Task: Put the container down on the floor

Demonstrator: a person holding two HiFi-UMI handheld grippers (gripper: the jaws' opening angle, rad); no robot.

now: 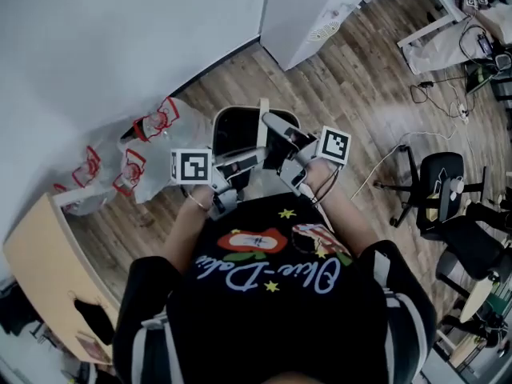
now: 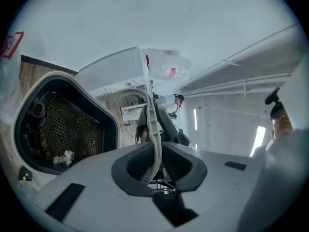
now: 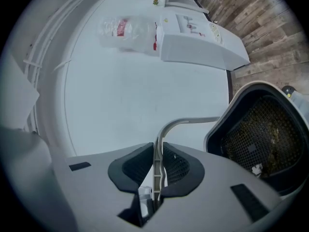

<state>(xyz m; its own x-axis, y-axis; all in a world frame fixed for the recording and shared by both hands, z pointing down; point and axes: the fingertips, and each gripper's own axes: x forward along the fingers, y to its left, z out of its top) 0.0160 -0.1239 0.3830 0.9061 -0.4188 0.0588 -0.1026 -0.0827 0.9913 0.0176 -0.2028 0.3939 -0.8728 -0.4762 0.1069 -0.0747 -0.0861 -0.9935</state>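
Observation:
The container (image 1: 234, 130) is a white-rimmed bin with a black mesh inside, hanging in front of me over the wood floor, close to the wall. Its thin white handle (image 1: 262, 128) arches above it. In the head view my left gripper (image 1: 246, 165) and right gripper (image 1: 276, 138) meet on that handle from either side. In the left gripper view the handle (image 2: 153, 122) runs between the pads of the left gripper (image 2: 157, 166), with the container (image 2: 63, 124) on the left. In the right gripper view the right gripper (image 3: 157, 170) is shut on the handle (image 3: 181, 123), with the container (image 3: 260, 134) on the right.
Clear plastic bags with red print (image 1: 148, 154) lie by the wall at the left. A white cabinet (image 1: 312, 6) stands at the back, a wooden desk (image 1: 48, 278) at the near left. An office chair (image 1: 448, 190) and loose cables (image 1: 436, 94) are at the right.

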